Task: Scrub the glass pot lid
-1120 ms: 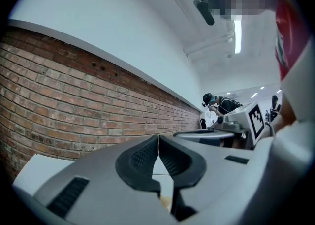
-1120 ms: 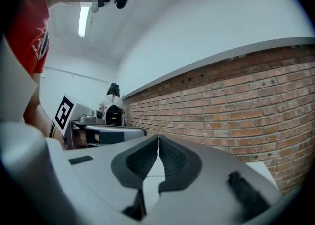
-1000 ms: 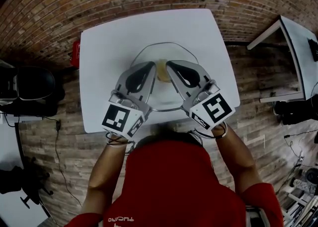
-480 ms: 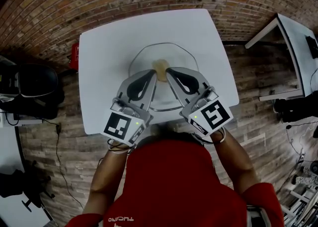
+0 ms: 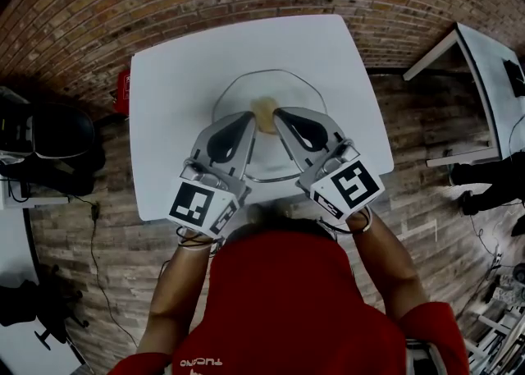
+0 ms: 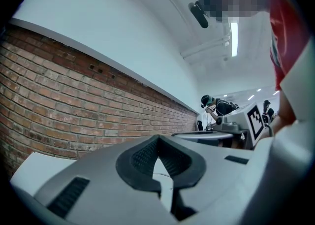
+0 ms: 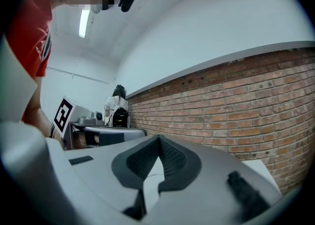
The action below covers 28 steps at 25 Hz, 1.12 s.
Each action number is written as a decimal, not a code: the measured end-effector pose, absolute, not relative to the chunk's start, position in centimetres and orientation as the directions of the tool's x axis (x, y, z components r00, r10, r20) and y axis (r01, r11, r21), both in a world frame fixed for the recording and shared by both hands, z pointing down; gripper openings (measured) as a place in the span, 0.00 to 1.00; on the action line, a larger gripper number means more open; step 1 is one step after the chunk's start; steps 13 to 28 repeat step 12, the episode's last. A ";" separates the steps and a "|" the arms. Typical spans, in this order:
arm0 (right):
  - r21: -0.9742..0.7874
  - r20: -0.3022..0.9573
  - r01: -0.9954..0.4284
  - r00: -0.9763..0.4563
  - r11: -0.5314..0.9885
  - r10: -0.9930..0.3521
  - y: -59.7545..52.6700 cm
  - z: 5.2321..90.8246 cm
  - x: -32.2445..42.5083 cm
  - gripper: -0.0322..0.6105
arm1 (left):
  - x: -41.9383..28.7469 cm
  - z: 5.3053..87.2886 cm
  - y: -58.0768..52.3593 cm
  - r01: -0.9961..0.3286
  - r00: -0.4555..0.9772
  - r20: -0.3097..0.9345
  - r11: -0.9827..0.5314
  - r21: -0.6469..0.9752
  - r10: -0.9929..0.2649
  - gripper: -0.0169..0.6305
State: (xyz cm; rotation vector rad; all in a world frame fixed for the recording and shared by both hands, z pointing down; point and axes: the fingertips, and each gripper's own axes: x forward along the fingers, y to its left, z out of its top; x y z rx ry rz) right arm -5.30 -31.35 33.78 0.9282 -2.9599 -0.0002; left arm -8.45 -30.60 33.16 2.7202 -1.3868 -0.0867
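Glass pot lid (image 5: 271, 86): near half under left tongs (image 5: 247, 121) & right tongs (image 5: 281, 116), only far rim shows. Tan lump (image 5: 265, 107) btwn tong tips partly covered; can't tell what it is. Desk (image 5: 176, 78) front edge partly behind tongs. Side desk (image 5: 495, 70) cut off at rt edge. Far-off person (image 6: 217, 107) in left gripper view too small to read.

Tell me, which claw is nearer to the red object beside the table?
Left. The left claw lies right of the red object; the right claw lies farther right.
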 end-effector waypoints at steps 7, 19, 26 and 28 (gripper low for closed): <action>0.012 0.044 -0.574 -0.818 0.819 -0.574 -31.6 34.0 -5.5 0.10 | -8.7 33.3 -30.9 -0.803 0.588 -0.012 -0.586 0.108 -0.809 0.05; 0.010 0.050 -0.575 -0.817 0.818 -0.575 -32.1 34.0 -5.5 0.09 | -8.9 33.3 -31.4 -0.806 0.584 -0.011 -0.581 0.111 -0.812 0.05; 0.010 0.050 -0.575 -0.817 0.818 -0.575 -32.1 34.0 -5.5 0.09 | -8.9 33.3 -31.4 -0.806 0.584 -0.011 -0.581 0.111 -0.812 0.05; 0.010 0.050 -0.575 -0.817 0.818 -0.575 -32.1 34.0 -5.5 0.09 | -8.9 33.3 -31.4 -0.806 0.584 -0.011 -0.581 0.111 -0.812 0.05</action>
